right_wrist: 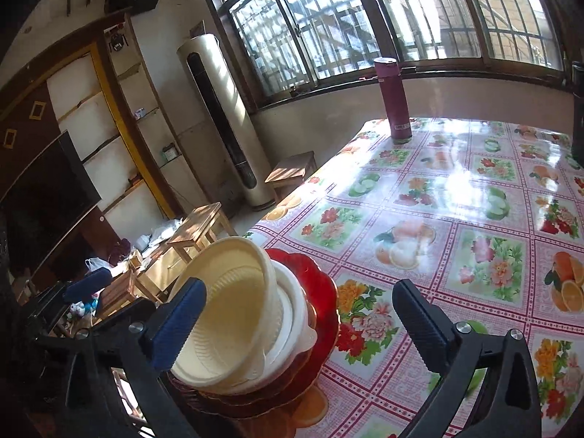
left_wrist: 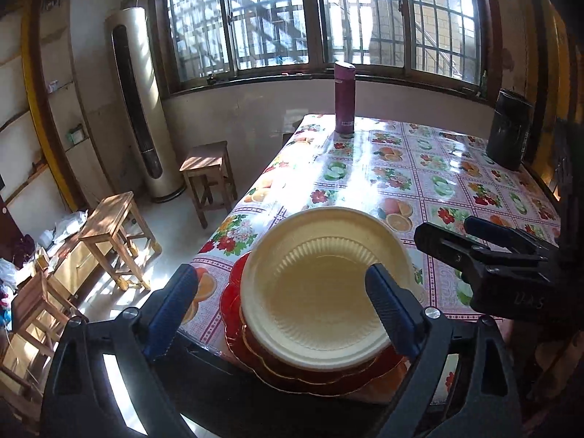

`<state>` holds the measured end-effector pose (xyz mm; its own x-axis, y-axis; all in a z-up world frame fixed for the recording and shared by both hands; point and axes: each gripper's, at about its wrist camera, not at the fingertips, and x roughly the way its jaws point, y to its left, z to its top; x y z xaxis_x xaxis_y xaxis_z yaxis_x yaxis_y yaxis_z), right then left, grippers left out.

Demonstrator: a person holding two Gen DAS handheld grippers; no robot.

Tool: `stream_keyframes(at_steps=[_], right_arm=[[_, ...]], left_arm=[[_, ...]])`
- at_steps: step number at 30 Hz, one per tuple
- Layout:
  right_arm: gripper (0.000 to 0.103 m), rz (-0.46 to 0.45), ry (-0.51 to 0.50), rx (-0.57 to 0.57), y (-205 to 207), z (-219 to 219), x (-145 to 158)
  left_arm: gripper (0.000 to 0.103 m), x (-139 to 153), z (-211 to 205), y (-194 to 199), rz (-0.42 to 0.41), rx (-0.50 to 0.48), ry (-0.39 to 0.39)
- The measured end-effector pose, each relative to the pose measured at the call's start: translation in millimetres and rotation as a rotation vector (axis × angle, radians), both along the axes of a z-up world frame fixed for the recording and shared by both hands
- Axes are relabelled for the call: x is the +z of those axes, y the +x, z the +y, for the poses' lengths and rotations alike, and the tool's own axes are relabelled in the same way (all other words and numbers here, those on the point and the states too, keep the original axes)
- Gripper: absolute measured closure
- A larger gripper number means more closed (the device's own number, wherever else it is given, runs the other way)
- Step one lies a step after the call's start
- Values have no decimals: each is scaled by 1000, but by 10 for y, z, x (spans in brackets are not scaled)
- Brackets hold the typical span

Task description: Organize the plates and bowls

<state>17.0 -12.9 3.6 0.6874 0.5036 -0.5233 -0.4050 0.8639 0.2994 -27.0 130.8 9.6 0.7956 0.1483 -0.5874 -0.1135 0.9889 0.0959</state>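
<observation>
Windows: barred panes (left_wrist: 314,18) in dark wooden frames span the far wall, sunlight pouring through.
Walls: pale, scuffed plaster (left_wrist: 233,109) beneath the sill.
Corner: a tall champagne-coloured tower air conditioner (left_wrist: 140,102).
Seating: wooden stools (left_wrist: 116,233) on a bright, glossy floor (left_wrist: 175,226).
Tabletop: a fruit-and-flower oilcloth (right_wrist: 456,211), glaring in the sun.
Left wall: yellow-trimmed shelving (right_wrist: 106,138) beside a dark television (right_wrist: 43,200).

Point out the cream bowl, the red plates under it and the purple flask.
cream bowl (left_wrist: 321,292), left wrist view, on its inner bottom.
red plates (right_wrist: 321,288), right wrist view, on the scalloped rim right of the bowls.
purple flask (left_wrist: 344,98), left wrist view, on the middle of its body.
</observation>
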Motion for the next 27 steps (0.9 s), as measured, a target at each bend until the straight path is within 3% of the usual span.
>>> stream_keyframes(at_steps=[5,11,15,27], right_arm=[[0,-95,-13,-67,-262,-429,100],[0,-203,-15,-107,-602,-660,240],[0,-207,26,-108,-701,-633,278],[0,-176,17,-56,-811,-217,186]], left_arm=[[9,10,-181,-44,-18,7,14],[9,79,-171,-276,-76,153,56],[9,104,-56,-377,-82,196,38],[8,24,159,-517,-74,263,15]])
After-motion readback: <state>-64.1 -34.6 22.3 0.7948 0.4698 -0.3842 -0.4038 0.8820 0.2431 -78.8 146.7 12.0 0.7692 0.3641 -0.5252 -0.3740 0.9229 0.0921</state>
